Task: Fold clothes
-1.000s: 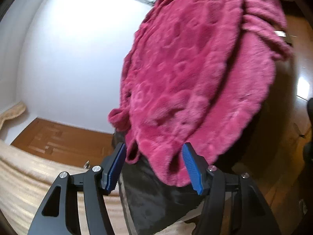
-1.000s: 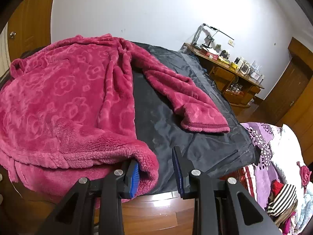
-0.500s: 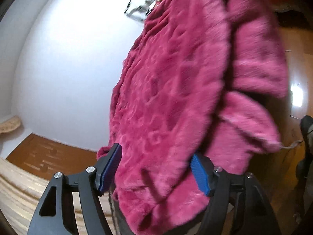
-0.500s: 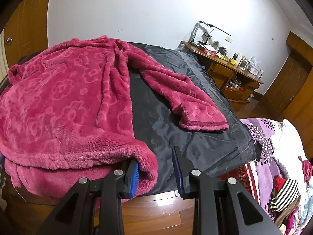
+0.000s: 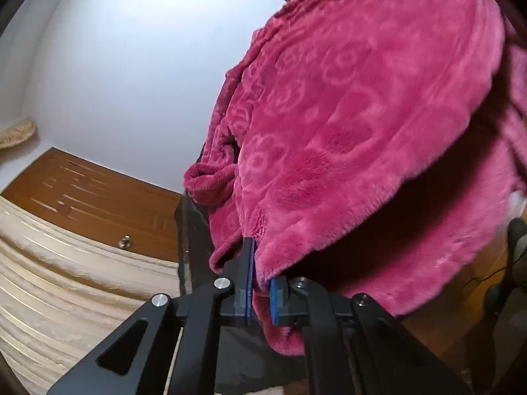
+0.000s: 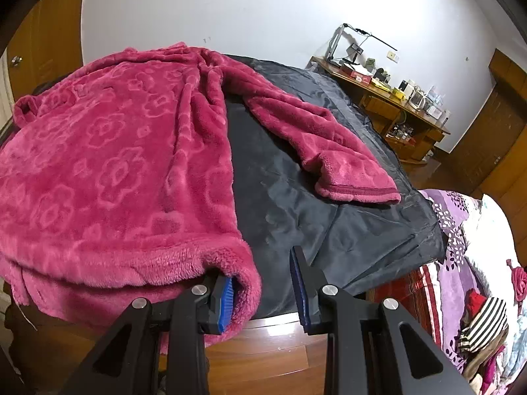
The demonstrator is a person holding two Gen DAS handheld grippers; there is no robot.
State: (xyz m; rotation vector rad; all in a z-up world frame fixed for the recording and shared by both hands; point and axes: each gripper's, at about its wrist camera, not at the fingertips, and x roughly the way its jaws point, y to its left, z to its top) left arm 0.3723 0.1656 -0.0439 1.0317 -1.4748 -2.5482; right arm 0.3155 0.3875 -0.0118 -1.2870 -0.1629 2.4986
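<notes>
We have a plush magenta fleece garment (image 6: 108,164), thick-piled and embossed with rounded flower outlines, spread over a smooth, faintly shiny black sheet (image 6: 296,204) that covers the bed. One long sleeve (image 6: 316,144) runs out across the sheet, ending in a flat cuff with a stitched band. The hem nearest us is doubled into a soft, rounded roll that hangs a little over the bed edge, above glossy wooden floorboards (image 6: 273,345).

Our left hand-held gripper (image 5: 260,283) has its blue ribbed pads drawn close together on a fold of the fleece hem; the pile bulges out on both sides of the narrow gap, so it is pinching the garment. In the left wrist view the fabric (image 5: 346,138) rises in a wide, taut curve, with a shadowed hollow beneath the lifted edge.

Our right hand-held gripper (image 6: 263,283) stands partly apart. Its left pad sits against the rolled corner of the hem, which curls around it; its right pad is apart from the fleece, over bare black sheet. The fabric is not squeezed between them.

Beside the bed lies a purple floral quilt (image 6: 461,223) and a striped knitted item (image 6: 484,319). A cluttered wooden desk (image 6: 395,105) stands along the white wall.
</notes>
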